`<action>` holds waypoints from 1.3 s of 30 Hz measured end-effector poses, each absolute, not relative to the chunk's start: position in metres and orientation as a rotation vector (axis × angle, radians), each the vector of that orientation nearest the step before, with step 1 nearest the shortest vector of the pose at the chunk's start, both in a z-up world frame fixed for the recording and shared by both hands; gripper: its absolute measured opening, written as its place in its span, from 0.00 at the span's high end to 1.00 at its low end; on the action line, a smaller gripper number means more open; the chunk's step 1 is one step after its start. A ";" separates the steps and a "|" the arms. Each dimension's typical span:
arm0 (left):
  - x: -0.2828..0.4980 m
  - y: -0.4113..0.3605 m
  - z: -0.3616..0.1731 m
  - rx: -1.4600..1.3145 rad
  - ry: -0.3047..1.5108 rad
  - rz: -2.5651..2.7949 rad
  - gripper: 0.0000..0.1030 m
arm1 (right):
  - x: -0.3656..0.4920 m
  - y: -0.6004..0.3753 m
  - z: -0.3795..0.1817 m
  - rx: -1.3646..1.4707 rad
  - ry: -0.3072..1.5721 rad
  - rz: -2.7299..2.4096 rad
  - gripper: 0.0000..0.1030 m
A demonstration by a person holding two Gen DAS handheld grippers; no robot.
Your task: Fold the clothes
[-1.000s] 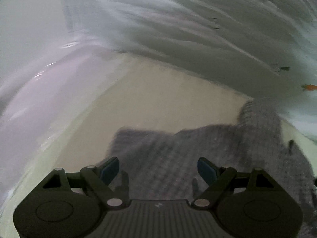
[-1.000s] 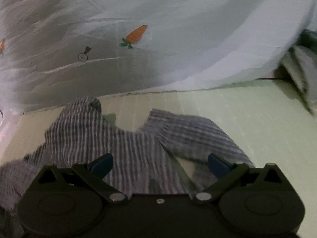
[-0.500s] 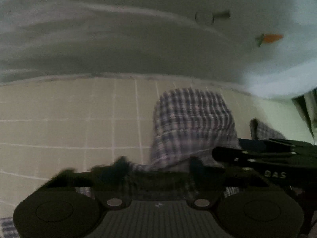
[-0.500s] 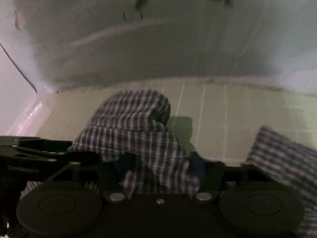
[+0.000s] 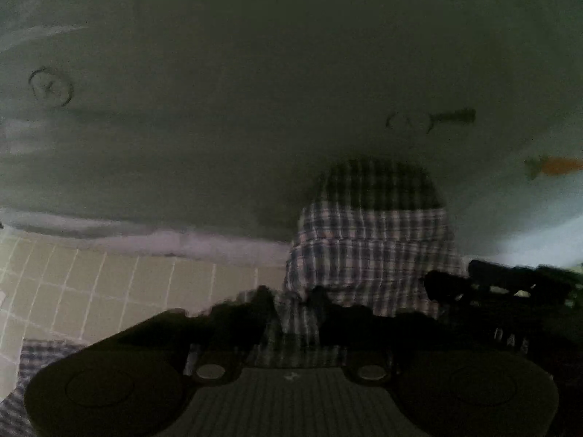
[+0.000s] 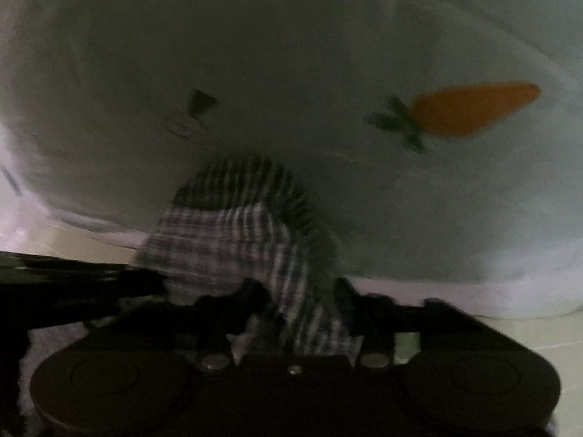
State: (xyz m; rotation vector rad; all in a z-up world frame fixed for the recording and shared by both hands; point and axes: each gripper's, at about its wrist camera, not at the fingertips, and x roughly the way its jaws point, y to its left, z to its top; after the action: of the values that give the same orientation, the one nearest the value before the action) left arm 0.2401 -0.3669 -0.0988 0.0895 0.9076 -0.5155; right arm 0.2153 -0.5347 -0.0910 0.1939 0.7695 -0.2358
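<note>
Both the left gripper (image 5: 291, 302) and the right gripper (image 6: 298, 291) are clenched on bunched folds of the checked garment (image 5: 368, 240), the right's jaws having just eased slightly apart, and the cloth runs lengthwise away from them, its far end butting against the carrot-print sheet (image 6: 328, 54).

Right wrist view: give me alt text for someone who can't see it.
The right gripper has its fingers closed on a bunched fold of checked garment, which rises ahead of it. Behind hangs a pale sheet printed with an orange carrot; the left gripper enters dark from the left edge.
</note>
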 end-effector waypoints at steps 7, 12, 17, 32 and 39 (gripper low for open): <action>0.160 -0.290 -0.097 0.118 0.896 -0.399 0.31 | 0.103 -0.531 -0.094 0.269 0.750 -0.387 0.23; 0.106 -0.230 -0.103 0.149 0.952 -0.296 0.30 | -0.009 -0.514 -0.103 0.318 0.762 -0.505 0.15; 0.054 -0.157 -0.100 0.107 1.000 -0.202 0.28 | -0.092 -0.491 -0.108 0.305 0.781 -0.570 0.09; -0.075 0.002 -0.102 0.014 1.100 0.116 0.28 | -0.213 -0.444 -0.145 0.426 0.926 -0.588 0.10; -0.093 0.022 -0.110 -0.040 1.135 0.124 0.28 | -0.242 -0.441 -0.151 0.488 0.935 -0.632 0.13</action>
State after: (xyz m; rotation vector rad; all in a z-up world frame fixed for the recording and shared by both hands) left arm -0.0928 0.0224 -0.1099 -0.0395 1.1346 0.1242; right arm -0.2425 -0.4412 -0.1506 0.4880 0.9353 -0.6325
